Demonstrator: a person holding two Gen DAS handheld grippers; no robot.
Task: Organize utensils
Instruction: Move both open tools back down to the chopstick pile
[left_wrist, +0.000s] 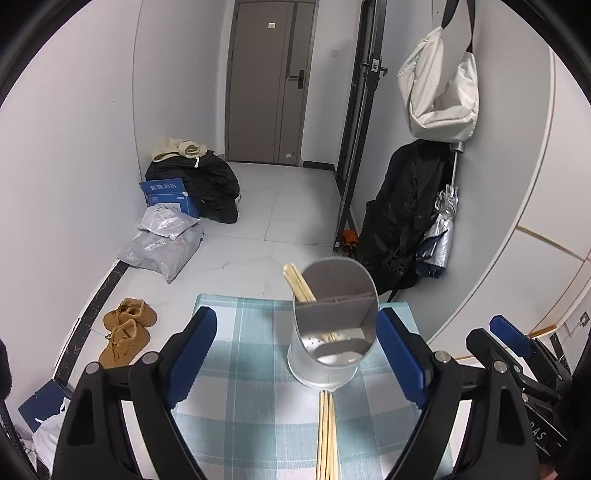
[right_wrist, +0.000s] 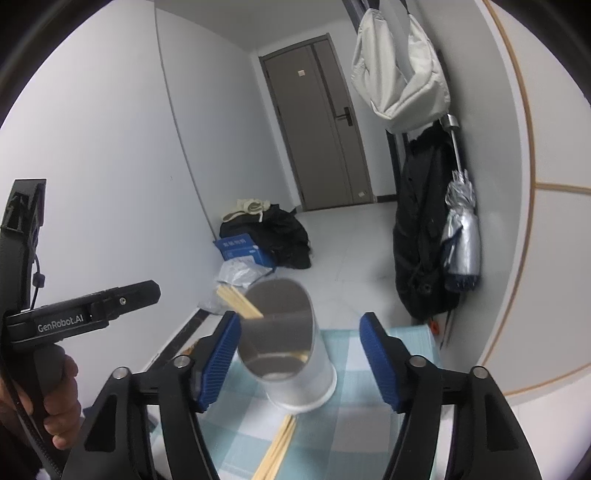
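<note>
Around: a door (left_wrist: 271, 81), a white bag (left_wrist: 439, 85), a coat (left_wrist: 402, 214), shoes (left_wrist: 127, 334).
Holder (left_wrist: 332, 328): metal, divided, standing upright near the table's (left_wrist: 236, 343) far edge.
Chopsticks (left_wrist: 297, 284): some leaning in the holder; loose ones (left_wrist: 325, 435) lying just before it.
Left gripper (left_wrist: 295, 360): gaping, gripping nothing.
Right gripper (right_wrist: 301, 363): gaping, straddling the holder untouched.

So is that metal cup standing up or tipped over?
Upright: the metal cup stands on its base on the checked cloth, chopsticks poking out.
</note>
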